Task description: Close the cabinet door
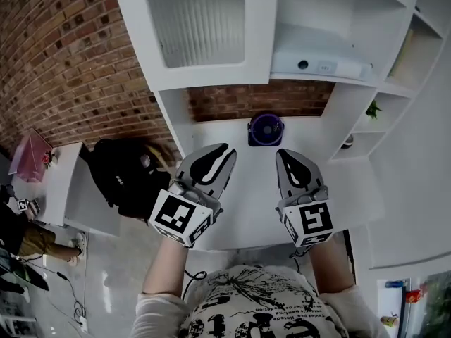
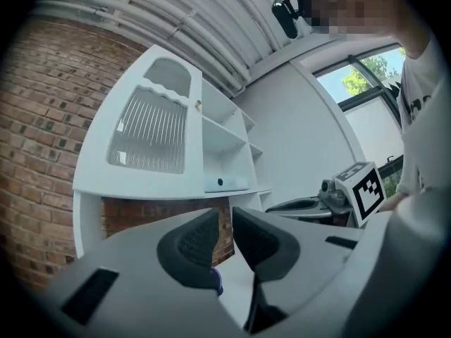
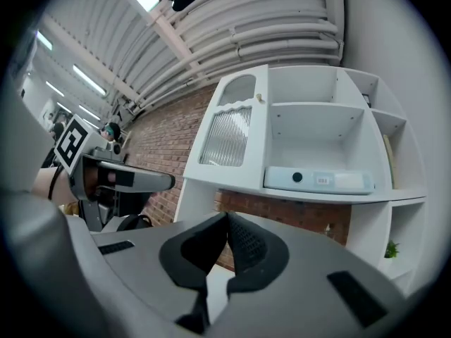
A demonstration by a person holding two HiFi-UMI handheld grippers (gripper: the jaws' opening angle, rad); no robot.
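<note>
Cabinet door [image 1: 201,27]: white frame with a ribbed glass panel, at the upper left of the head view. It looks flush with the cabinet front on the left compartment. Neither gripper touches it.
Door knob [image 3: 259,98]: a small knob on the door's right edge, near the top, seen in the right gripper view.
Open compartment: just right of the door, with a shelf and no door over it. A flat white device [image 1: 320,65] lies along its floor.
Left gripper [image 1: 224,150]: held low over the desk, at centre left of the head view and well below the door. Its jaws stand a narrow slit apart with nothing between them. Its own view looks up at the door from the left.
Right gripper [image 1: 282,153]: beside the left one, at centre right. Its jaws meet at the tips, with nothing in them.
Desk [image 1: 239,220]: white top under both grippers, running in beneath the cabinet.
Round purple object [image 1: 266,129]: on the desk against the brick back wall, between and beyond the two grippers.
Brick wall [image 1: 63,55]: fills the left of the head view.
Black bag [image 1: 127,174]: left of the desk, low down.
Small plant [image 1: 373,109]: on a side shelf at the right.
</note>
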